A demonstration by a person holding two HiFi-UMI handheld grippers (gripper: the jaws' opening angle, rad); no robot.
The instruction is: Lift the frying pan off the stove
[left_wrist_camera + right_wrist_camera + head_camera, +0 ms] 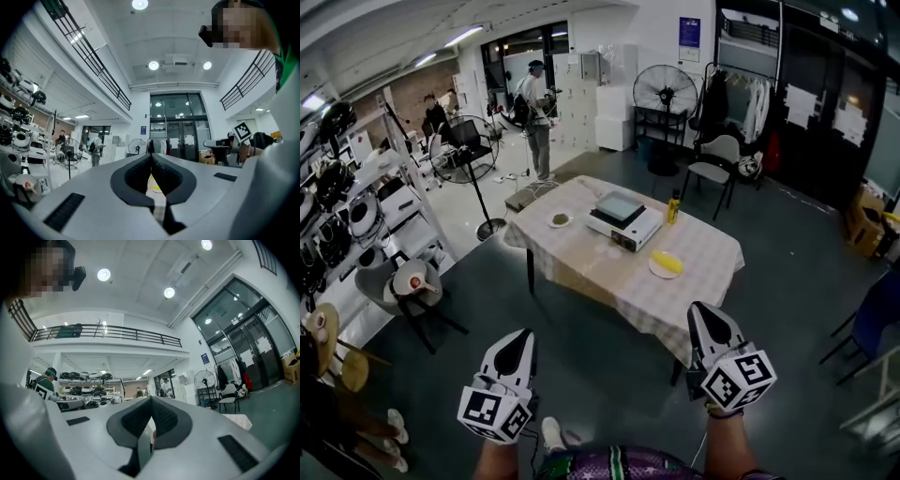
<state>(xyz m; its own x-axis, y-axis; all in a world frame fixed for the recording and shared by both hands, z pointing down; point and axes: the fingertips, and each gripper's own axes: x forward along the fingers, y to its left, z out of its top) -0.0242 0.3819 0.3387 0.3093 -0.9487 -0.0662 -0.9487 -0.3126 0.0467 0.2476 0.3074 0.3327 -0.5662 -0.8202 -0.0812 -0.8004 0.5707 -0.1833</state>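
L gripper (522, 337) & R gripper (703, 311): fingers closed, nothing btwn them, both well short of the desk (581, 261). Stove (623, 223) sits mid-desk; pan too small to make out.

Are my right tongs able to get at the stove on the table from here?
Probably not from here. The right tongs, shut and empty, hang near your body, while the stove sits on the table across open floor. Nothing blocks the path; stepping closer should do it.
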